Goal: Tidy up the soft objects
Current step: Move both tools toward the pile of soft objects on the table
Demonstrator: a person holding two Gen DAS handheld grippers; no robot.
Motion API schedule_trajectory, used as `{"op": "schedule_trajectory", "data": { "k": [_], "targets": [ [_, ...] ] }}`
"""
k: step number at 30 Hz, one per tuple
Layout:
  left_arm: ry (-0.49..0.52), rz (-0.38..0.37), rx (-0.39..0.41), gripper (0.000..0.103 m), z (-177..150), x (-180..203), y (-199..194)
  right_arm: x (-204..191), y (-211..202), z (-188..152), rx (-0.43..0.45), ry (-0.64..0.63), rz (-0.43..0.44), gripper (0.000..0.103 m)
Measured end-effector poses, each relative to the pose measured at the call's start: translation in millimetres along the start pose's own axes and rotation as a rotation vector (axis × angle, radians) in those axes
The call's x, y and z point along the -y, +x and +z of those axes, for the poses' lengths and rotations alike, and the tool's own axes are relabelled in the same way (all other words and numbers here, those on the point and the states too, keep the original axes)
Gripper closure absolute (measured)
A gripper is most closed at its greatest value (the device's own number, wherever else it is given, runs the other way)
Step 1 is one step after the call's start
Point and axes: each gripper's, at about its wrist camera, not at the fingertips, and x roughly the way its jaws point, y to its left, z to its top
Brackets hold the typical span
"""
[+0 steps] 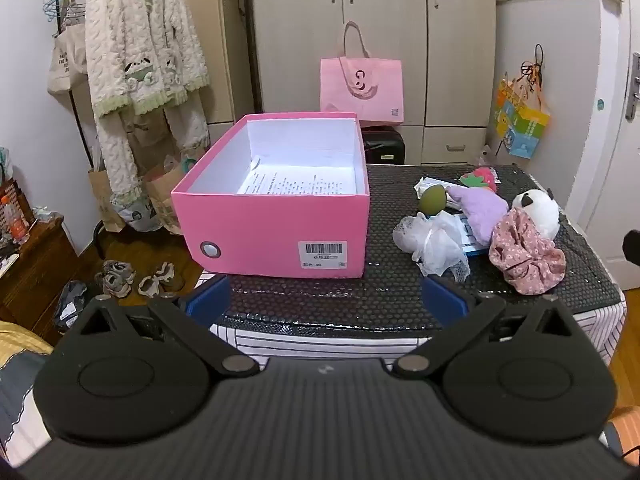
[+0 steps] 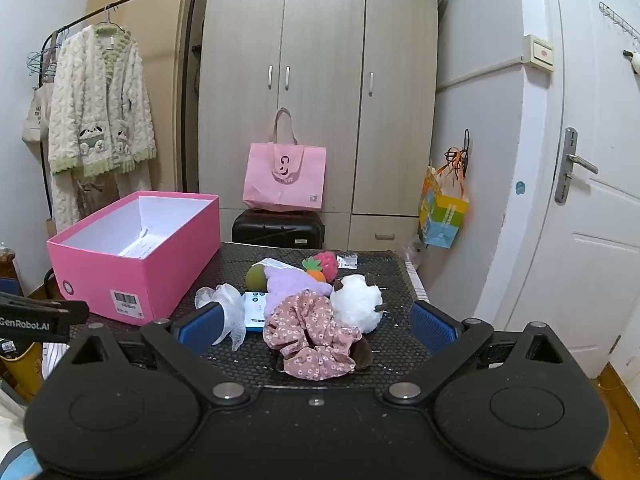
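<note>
Plainly both sets of tongs stand spread wide with nothing between the pads: the left gripper [image 1: 326,300] hangs over the near edge of the mat [image 1: 320,312], and the right gripper [image 2: 316,328] hangs before the heap of soft things. Ahead of the left one sits the pink box [image 1: 272,228], open-topped and bare but for a printed sheet [image 1: 296,184] on its floor, which looks like the place meant to receive the heap; it sits ahead and to the left of the right tongs. The heap lies ahead and to the right of the left tongs, and straight ahead of the right ones, which suggests the right hand is set for the first pick. Nearest its pads is the floral scrunchie [image 2: 312,336], touching the white plush [image 2: 356,304] behind it; a lilac plush [image 2: 288,284], a lace scrunchie [image 2: 228,308], a green ball [image 2: 256,278] and a strawberry toy [image 2: 322,266] crowd just beyond. Nothing has gone into the box yet, by the look of it. A blue-and-white packet [image 2: 254,312] is half buried under the cloth, so what it is I cannot tell. Something brown pokes out beneath the floral scrunchie, too hidden to name. The sheet's print is too small to read.
</note>
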Motion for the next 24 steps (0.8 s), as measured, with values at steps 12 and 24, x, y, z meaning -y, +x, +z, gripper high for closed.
{"op": "schedule_trajectory", "data": {
  "k": [12,24],
  "targets": [
    [-0.004,-0.093,0.050,0.000,-2.6,5.9,3.3,-1.0,1.5,-1.7,0.025,-0.006,0.003,0.002],
    [-0.017,-0.070,0.079,0.001,-4.8,-0.4,3.0,1.8,-2.1,-8.1,0.056,-0.021,0.007,0.002]
  ]
}}
